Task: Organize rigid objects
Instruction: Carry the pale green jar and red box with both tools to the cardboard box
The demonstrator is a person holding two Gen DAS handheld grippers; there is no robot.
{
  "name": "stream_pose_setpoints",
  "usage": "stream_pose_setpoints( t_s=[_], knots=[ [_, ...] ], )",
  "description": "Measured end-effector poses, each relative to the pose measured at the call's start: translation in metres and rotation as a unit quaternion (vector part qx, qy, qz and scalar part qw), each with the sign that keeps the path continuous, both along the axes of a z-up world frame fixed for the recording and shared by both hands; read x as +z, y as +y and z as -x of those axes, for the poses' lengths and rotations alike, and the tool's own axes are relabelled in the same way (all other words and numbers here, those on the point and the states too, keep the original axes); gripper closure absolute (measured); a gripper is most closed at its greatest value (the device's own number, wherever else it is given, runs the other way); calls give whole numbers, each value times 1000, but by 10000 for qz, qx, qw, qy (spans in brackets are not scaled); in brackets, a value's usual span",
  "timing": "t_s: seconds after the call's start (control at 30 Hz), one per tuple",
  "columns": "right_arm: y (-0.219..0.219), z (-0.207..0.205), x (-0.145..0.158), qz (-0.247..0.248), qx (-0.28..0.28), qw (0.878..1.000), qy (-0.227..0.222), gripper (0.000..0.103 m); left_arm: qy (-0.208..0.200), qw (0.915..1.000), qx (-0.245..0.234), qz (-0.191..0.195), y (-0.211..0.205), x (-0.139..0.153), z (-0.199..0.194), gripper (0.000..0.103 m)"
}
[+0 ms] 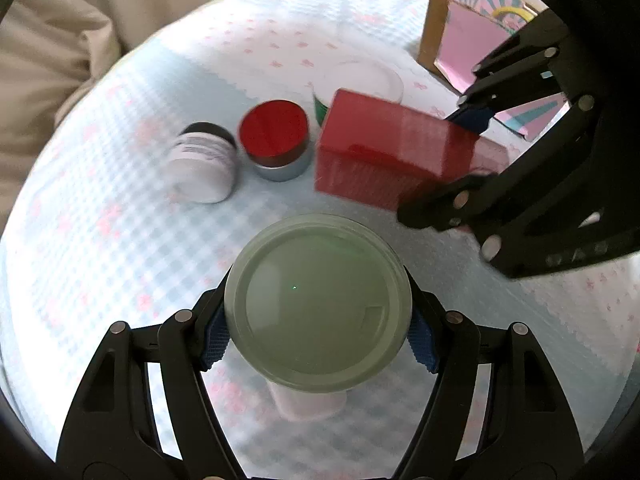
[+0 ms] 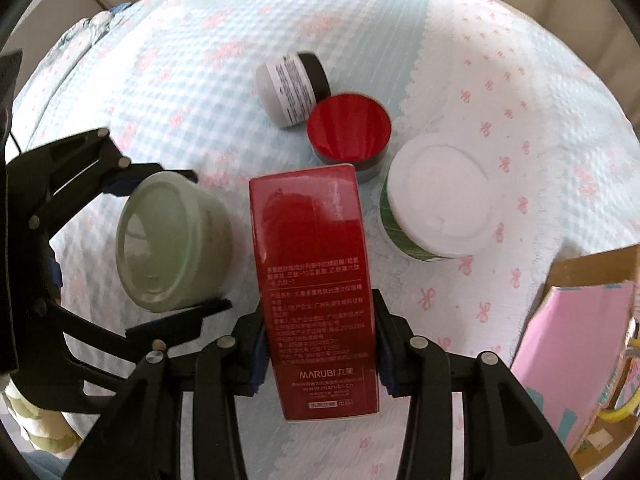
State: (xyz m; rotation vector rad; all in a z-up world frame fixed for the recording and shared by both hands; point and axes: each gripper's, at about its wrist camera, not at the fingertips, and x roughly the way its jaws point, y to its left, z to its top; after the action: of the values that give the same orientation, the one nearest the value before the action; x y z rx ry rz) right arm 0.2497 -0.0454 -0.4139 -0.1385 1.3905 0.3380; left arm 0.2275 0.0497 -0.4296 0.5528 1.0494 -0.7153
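Cloth-covered surface (image 2: 200, 60): far-left stretch bare. Pink box (image 2: 568, 360) open at the right edge. My right gripper (image 2: 318, 344) clamped on the red carton (image 2: 312, 280), off the cloth. Left gripper (image 1: 318, 344) clamped on the green jar (image 1: 318, 304), lifted too. White-lid tub (image 2: 436, 200), red-lid tin (image 2: 348, 136) and white jar (image 2: 292, 88) clustered mid-surface, tin touching the jar

- A home, likely a bedroom or living room: soft quilted cloth (image 2: 248, 40), pale blue with pink bows, covers the whole work surface.
- Beige cushioned upholstery (image 1: 48, 52) fills the upper left of the left wrist view.
- Cosmetic jars (image 2: 294, 88) and a pink gift box (image 1: 472, 36) lie on the cloth.
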Motion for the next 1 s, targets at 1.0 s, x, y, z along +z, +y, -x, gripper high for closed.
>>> stream_pose_setpoints(
  t_s=[1.0],
  knots=[
    [-50, 96, 231, -188, -786, 9934, -808, 63, -742, 9918, 938, 450, -17, 234, 71, 34]
  ],
)
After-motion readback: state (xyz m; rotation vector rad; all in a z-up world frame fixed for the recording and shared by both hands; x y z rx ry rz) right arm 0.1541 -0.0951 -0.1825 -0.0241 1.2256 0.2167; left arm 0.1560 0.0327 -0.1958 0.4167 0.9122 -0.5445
